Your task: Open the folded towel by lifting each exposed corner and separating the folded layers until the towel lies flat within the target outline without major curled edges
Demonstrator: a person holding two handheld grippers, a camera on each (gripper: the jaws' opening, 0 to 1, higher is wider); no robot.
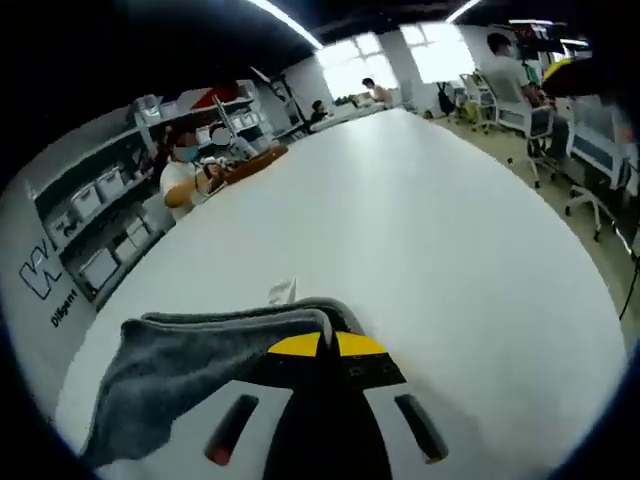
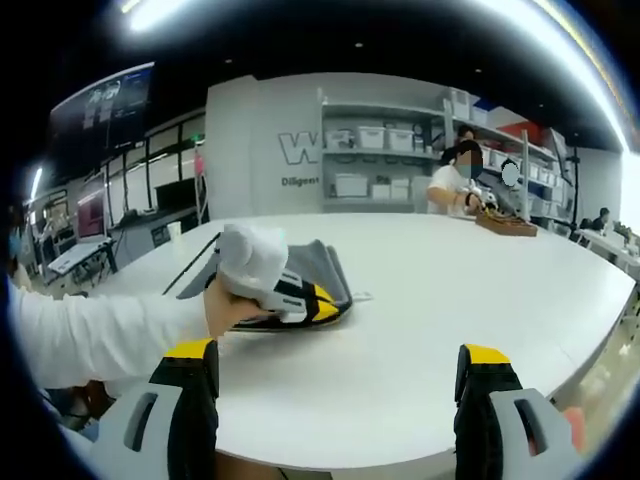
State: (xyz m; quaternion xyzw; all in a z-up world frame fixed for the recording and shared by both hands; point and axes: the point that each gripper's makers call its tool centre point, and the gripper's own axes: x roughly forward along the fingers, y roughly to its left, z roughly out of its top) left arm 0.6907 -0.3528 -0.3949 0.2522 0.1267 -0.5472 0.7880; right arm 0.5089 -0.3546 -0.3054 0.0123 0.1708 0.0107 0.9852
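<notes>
A grey folded towel (image 1: 200,355) lies on a wide white counter (image 1: 440,240), near the edge closest to the person. In the left gripper view, the left gripper (image 1: 327,345) has its yellow-tipped jaws closed together at the towel's right-hand edge, and they appear to pinch a fold of the cloth, though the exact layer caught is hard to make out. A small white tag (image 1: 283,291) pokes out just behind the towel. In the right gripper view, the same gripper (image 2: 300,300) sits on the towel (image 2: 320,272), held by a gloved hand (image 2: 245,270); the right gripper (image 2: 340,375) hovers well apart from the cloth, its jaws spread wide and holding nothing. No target outline can be made out on the counter. The risks from here seem to be these: if the jaws have caught more than one layer, lifting would raise the whole bundle instead of peeling it open; with the other side unpinned, the towel could drag across the smooth counter; and a thin pinch at the edge could slip, letting the corner drop back curled. A seated person (image 2: 455,185) works at the far end, clear of the task.
</notes>
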